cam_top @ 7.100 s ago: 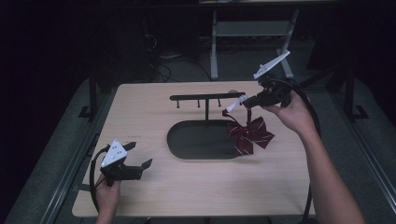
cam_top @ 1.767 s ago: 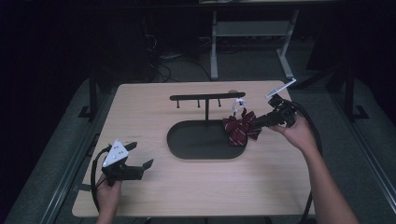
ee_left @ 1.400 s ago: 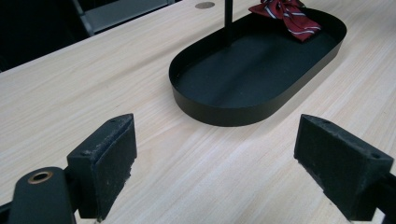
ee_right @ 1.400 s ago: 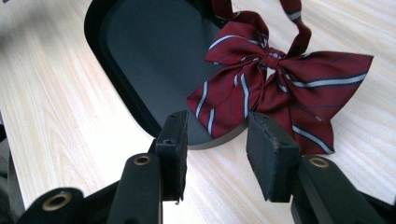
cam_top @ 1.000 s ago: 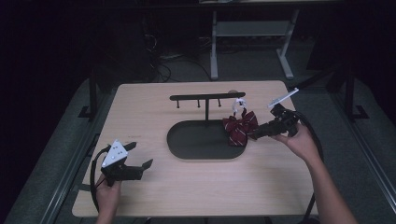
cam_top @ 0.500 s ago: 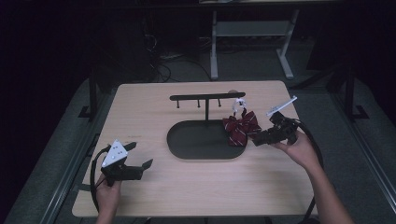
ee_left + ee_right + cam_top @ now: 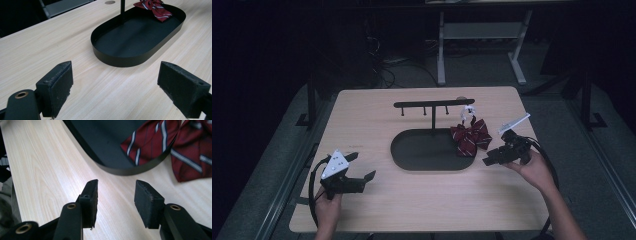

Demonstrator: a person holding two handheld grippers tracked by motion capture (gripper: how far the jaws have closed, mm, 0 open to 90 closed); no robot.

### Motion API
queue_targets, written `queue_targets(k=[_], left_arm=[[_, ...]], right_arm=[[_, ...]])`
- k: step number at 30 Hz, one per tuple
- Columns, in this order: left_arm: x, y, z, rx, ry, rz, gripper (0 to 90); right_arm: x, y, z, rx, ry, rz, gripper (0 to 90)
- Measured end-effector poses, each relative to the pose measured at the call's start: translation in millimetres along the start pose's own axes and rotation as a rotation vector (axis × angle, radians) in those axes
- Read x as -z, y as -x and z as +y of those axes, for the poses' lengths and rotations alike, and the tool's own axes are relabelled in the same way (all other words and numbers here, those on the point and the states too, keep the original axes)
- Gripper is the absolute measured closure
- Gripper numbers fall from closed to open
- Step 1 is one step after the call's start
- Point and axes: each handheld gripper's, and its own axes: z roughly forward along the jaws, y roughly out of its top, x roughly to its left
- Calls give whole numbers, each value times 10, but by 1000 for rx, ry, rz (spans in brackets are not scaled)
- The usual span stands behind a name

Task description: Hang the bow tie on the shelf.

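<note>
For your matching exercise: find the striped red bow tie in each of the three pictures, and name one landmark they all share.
High view: bow tie right of centre, draped over the tray's right end.
Left gripper view: bow tie at top, inside the tray's far end.
Right gripper view: bow tie upper right, across the rim.
Shared landmark: black oval tray.

No readable text, label, brand, number or sign on anything in these views.

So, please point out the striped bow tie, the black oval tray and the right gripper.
striped bow tie (image 7: 471, 138): high view, on its red knot area.
black oval tray (image 7: 120, 60): left gripper view, on its near outer wall.
right gripper (image 7: 115, 203): right gripper view, midway between its open jaws.
</note>
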Motion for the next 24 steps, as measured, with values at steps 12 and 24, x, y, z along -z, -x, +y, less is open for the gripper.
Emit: queue_targets(k=[12, 24], left_arm=[[-17, 2, 0, -3, -5, -6, 130], [-17, 4, -1, -5, -4, -5, 130]], right_arm=[[-50, -7, -200, -22, 6, 12, 529], [-110, -41, -344, -24, 3, 22, 518]])
